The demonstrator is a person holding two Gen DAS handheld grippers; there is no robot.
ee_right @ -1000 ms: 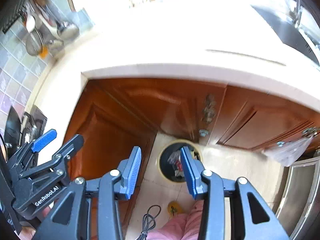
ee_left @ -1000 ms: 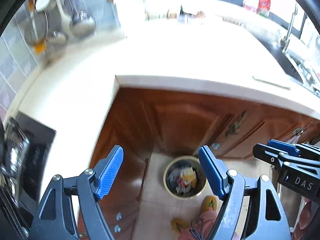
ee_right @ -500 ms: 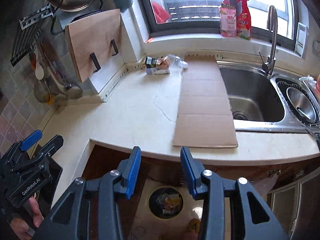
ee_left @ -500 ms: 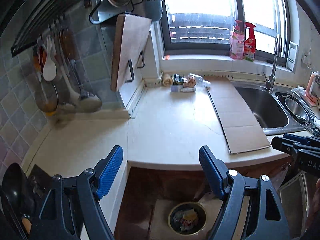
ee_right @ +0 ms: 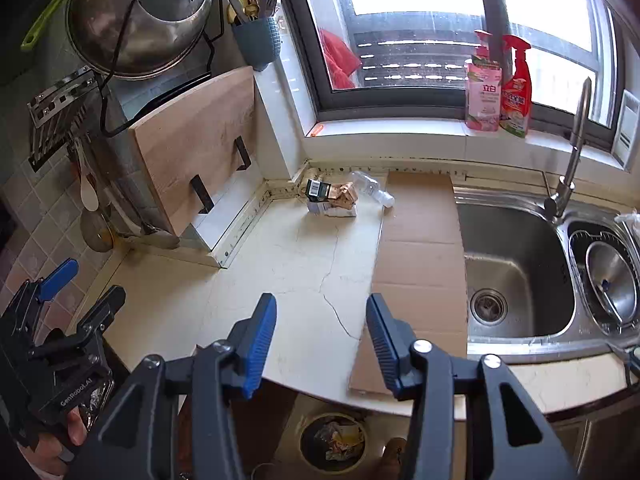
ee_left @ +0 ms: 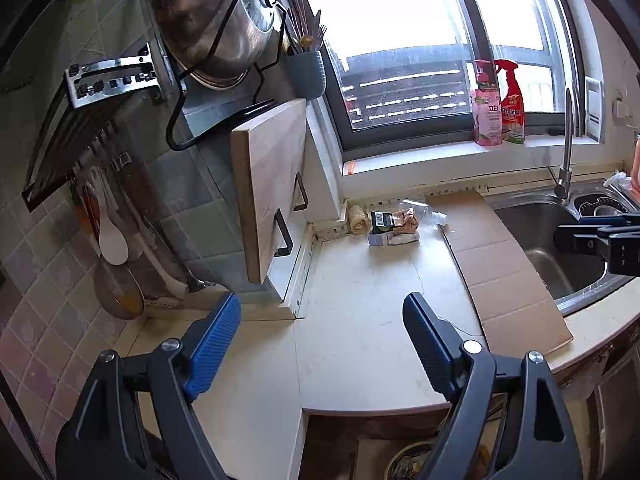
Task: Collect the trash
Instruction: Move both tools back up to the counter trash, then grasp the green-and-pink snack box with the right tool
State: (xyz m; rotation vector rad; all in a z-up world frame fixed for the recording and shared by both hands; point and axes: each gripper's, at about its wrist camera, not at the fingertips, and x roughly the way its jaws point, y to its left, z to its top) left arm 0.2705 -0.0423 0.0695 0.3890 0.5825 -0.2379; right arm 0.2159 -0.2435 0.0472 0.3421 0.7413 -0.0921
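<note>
A small pile of trash (ee_left: 394,227) lies in the far corner of the pale countertop: a dark carton, crumpled brown wrappers and a clear plastic bottle (ee_right: 370,188). The pile also shows in the right wrist view (ee_right: 332,200). A flat cardboard sheet (ee_right: 420,248) lies beside the sink. A round trash bin (ee_right: 334,442) with rubbish in it stands on the floor below the counter edge. My left gripper (ee_left: 320,344) is open and empty over the near counter. My right gripper (ee_right: 320,338) is open and empty above the counter's front edge.
A steel sink (ee_right: 516,276) with a tap (ee_right: 572,168) is at the right. A wooden cutting board (ee_left: 268,184) hangs on the left wall below a pot lid and utensil rack. Two spray bottles (ee_left: 498,106) stand on the windowsill.
Both grippers have tilted up from looking down at the floor bin and cabinet doors to looking across the countertop toward the window. Both stay open and empty.
</note>
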